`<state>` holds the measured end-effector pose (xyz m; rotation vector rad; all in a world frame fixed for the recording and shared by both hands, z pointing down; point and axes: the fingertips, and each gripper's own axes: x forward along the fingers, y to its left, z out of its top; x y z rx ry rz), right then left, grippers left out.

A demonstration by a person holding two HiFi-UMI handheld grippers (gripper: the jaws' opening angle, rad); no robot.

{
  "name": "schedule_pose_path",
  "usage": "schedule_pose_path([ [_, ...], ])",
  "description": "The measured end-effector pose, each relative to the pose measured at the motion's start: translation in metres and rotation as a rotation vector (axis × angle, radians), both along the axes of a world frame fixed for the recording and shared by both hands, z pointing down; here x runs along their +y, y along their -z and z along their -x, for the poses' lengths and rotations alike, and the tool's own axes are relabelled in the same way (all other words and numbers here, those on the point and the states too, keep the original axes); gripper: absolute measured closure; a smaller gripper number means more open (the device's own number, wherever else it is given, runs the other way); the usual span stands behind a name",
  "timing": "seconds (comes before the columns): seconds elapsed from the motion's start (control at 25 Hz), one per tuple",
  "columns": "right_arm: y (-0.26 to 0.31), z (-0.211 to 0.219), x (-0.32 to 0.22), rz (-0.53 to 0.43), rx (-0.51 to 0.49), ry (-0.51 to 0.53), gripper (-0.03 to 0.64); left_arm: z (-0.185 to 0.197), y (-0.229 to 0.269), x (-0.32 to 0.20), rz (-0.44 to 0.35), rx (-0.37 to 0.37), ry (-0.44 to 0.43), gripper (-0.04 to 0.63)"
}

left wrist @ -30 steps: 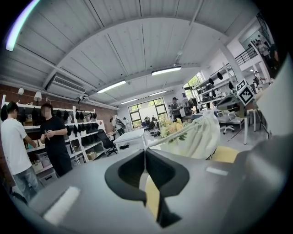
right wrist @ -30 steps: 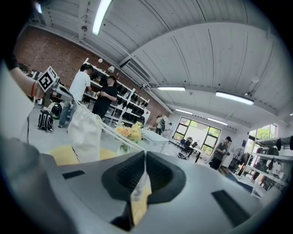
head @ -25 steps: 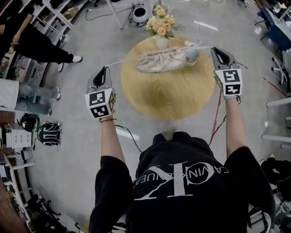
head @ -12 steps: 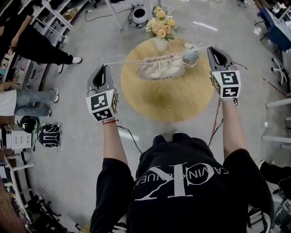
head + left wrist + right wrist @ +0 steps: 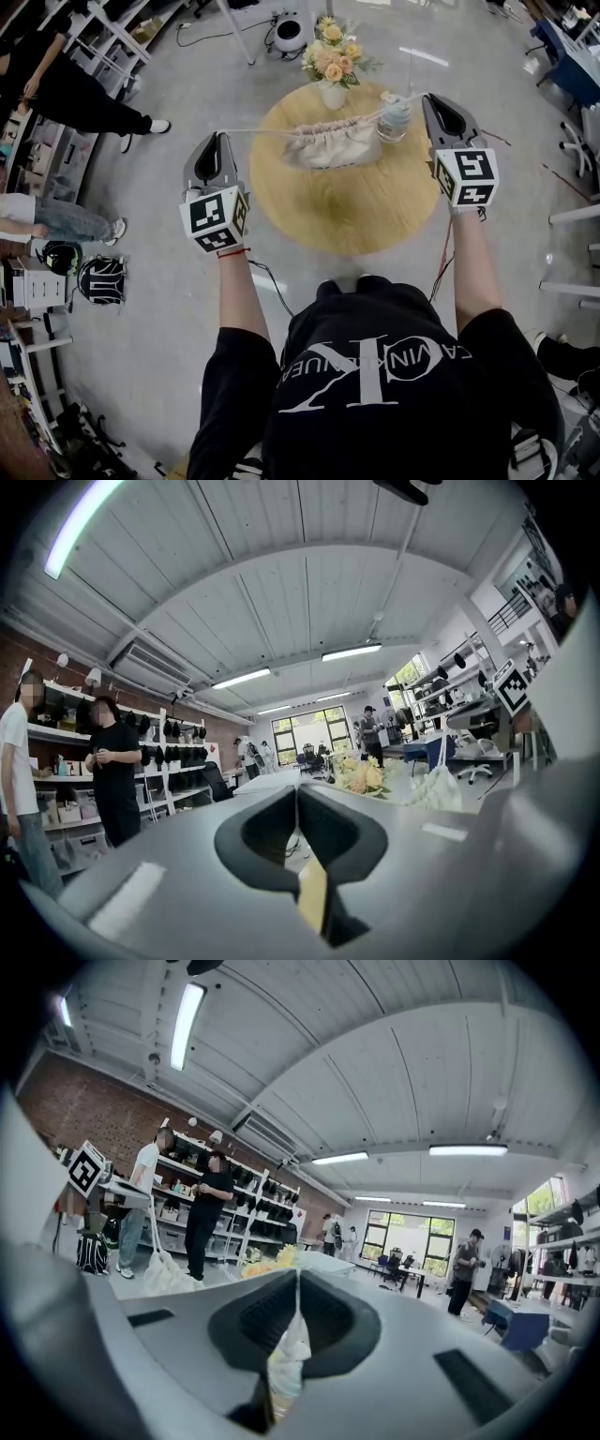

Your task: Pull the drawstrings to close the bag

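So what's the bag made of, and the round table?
The bag looks like soft cream cloth, matte: its top is bunched into small folds. The round table looks like light wood, smooth, with faint grain lines; it could be a wood-look layer.

The bag [image 5: 333,148] is soft cloth, its drawstring [image 5: 258,130] cord, the table [image 5: 347,211] smooth matt wood.

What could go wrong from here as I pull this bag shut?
The thin drawstring could slip from the shut jaws of the left gripper. Toward the right gripper it runs taut past the small container beside the bag; more pulling might tip it. The bag could also slide into the flower vase.
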<state>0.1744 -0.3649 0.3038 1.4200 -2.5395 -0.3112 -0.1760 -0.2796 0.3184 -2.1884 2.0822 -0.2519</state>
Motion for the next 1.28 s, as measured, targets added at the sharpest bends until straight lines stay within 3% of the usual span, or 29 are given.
schedule_pose_path([
  [1.28,0.035,0.025,0.012,-0.090,-0.070,0.060,0.595,-0.010,0.041,0.000,-0.124,0.003,-0.005,0.577],
])
